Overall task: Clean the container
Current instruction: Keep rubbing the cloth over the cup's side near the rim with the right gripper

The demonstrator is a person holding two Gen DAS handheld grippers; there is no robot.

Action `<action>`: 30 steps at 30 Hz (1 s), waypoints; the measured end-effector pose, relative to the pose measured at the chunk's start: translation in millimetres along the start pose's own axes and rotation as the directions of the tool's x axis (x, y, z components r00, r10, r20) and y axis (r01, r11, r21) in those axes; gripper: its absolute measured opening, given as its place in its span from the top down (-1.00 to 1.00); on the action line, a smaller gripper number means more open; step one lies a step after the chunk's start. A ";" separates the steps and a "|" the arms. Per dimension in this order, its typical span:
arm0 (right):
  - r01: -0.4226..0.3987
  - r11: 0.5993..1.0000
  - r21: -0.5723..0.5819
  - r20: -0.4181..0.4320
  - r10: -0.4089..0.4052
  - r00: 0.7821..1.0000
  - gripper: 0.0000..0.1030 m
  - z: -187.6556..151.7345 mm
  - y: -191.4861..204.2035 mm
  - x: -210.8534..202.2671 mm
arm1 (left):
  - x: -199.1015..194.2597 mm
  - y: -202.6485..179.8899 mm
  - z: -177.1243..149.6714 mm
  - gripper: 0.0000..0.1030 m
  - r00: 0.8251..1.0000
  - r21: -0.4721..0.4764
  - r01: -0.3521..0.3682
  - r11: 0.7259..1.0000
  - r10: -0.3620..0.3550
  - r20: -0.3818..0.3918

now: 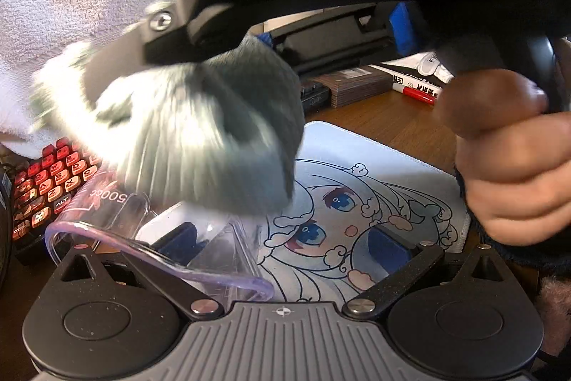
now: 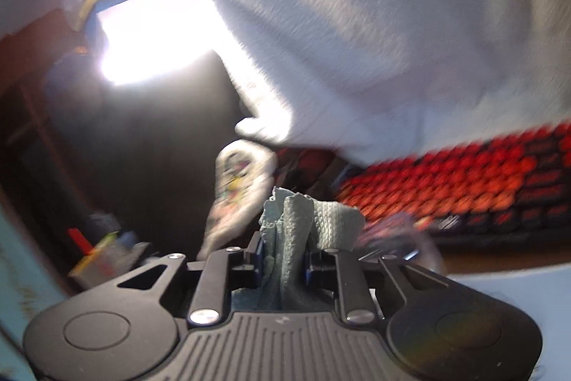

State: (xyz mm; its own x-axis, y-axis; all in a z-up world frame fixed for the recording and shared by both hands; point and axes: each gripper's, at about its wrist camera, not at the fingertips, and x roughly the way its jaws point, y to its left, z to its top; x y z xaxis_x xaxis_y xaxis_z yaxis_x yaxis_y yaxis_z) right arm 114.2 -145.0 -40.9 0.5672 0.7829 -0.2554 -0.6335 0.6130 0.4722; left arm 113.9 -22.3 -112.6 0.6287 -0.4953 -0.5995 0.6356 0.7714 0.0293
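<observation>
Your left tool (image 1: 282,238) stands wide, its left finger inside the clear plastic container (image 1: 160,238), so nothing is clamped. The container lies tilted on the bench beside the printed mat (image 1: 374,174); it looks light, stiff and slippery, so grip its rim wall. Your right tool (image 2: 283,265) pinches the soft grey cloth (image 1: 200,138) just above the container.

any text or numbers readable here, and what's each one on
"500cc", seen mirrored, on the clear measuring cup
"ALT" on a key of the red keyboard
Print on the red marker and the papers behind it: too blurred to read
Right wrist view: nothing readable
</observation>
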 end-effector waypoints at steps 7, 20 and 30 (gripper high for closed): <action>0.043 0.999 0.010 0.026 -0.043 0.999 0.60 0.9 -3.2 -2.4 | 3.3 -13.9 0.8 -1.00 1.000 0.000 0.000 1.000 0.000 0.000; 0.056 0.997 -0.050 0.029 -0.055 0.998 0.63 -2.4 7.9 -1.3 | 8.9 -32.5 1.6 -1.00 1.000 0.000 0.000 1.000 0.000 0.000; -0.104 0.995 -0.002 -0.056 0.104 0.993 0.59 -2.1 -0.5 1.6 | 14.5 -55.9 2.5 -1.00 1.000 0.000 0.000 1.000 0.000 0.000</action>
State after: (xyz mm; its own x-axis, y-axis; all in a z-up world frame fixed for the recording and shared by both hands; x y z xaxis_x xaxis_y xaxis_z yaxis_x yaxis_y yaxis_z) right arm 114.4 -143.8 -43.3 0.4683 0.8469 -0.2517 -0.6902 0.5285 0.4943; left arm 88.6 -73.5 -121.0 0.6289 -0.4952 -0.5993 0.6356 0.7715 0.0296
